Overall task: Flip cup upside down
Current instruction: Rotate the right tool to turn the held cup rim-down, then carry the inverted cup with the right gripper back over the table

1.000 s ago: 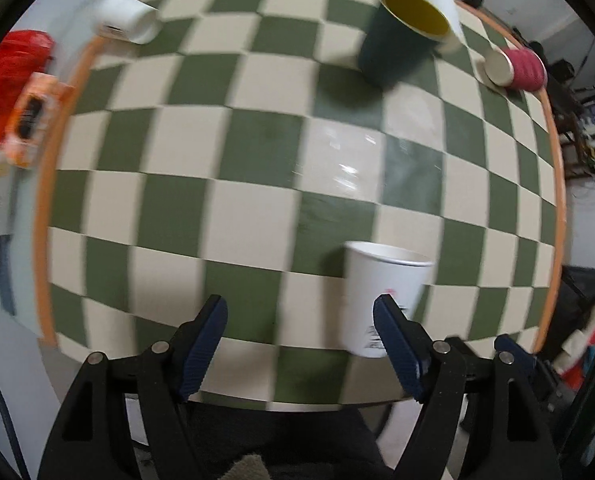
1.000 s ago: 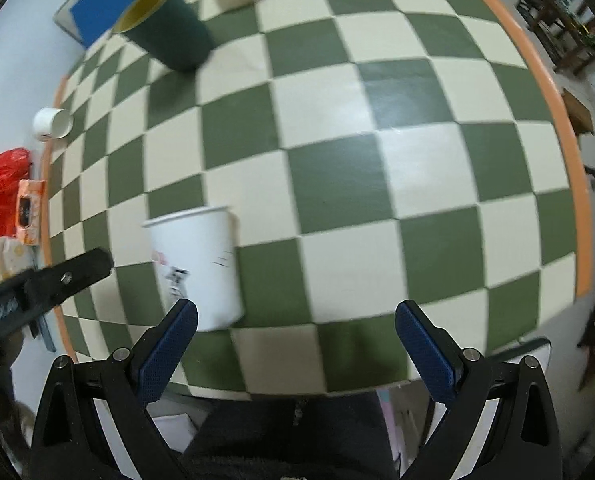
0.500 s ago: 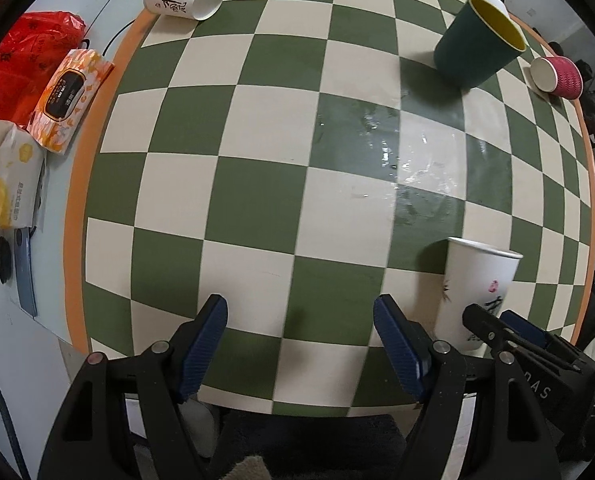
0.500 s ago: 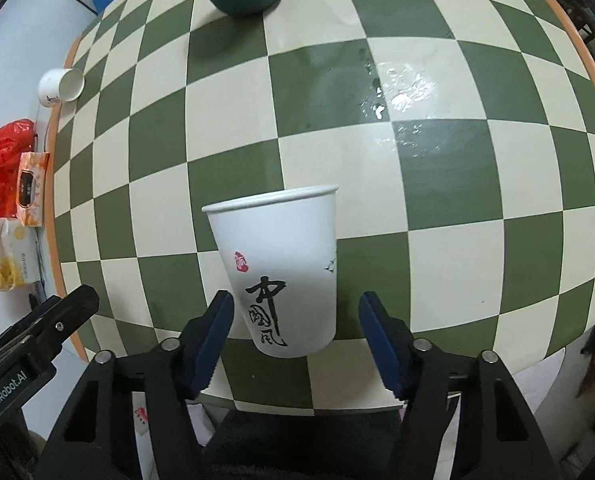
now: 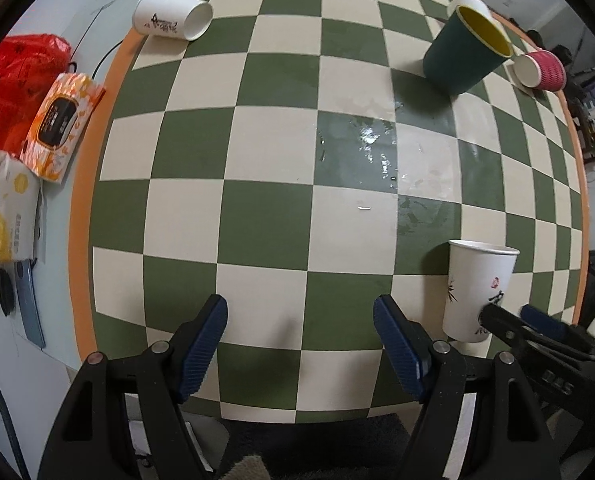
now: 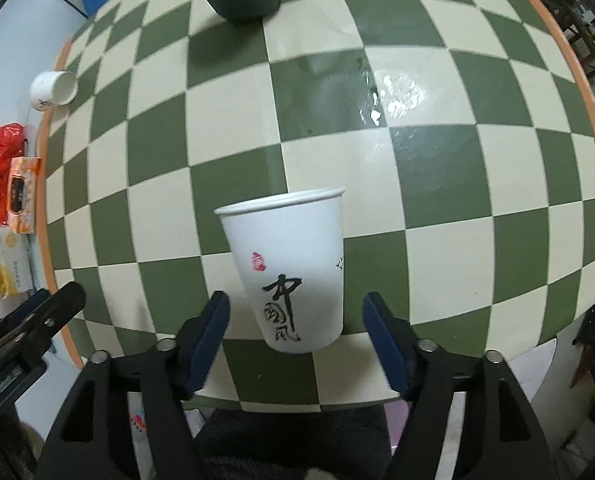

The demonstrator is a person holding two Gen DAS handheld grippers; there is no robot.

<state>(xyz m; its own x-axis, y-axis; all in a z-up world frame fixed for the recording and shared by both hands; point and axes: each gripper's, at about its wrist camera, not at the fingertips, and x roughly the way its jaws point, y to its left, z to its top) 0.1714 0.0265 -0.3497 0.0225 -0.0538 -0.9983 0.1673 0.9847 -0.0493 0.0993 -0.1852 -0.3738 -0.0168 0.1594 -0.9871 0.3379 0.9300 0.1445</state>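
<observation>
A white paper cup [image 6: 293,272] with black calligraphy stands upright, mouth up, near the front edge of the green-and-cream checkered table [image 6: 437,208]. My right gripper [image 6: 295,334] is open, its blue fingers on either side of the cup's lower half with a gap on each side. The same cup shows in the left wrist view [image 5: 477,288] at the right, with the right gripper's fingers [image 5: 537,322] reaching it. My left gripper [image 5: 301,344] is open and empty over the table's front edge, left of the cup.
A dark green cup [image 5: 465,54] with yellow inside stands at the back right, a pink cup [image 5: 541,70] lies beside it. Another white cup [image 5: 171,16] lies on its side at the back left. Tissue packs [image 5: 59,120] and a red bag [image 5: 9,76] sit off the table's left. A wet patch [image 5: 377,152] glistens mid-table.
My right gripper came in around the white cup and now straddles it more closely. My left gripper drew away to the left, so the cup sits outside its fingers.
</observation>
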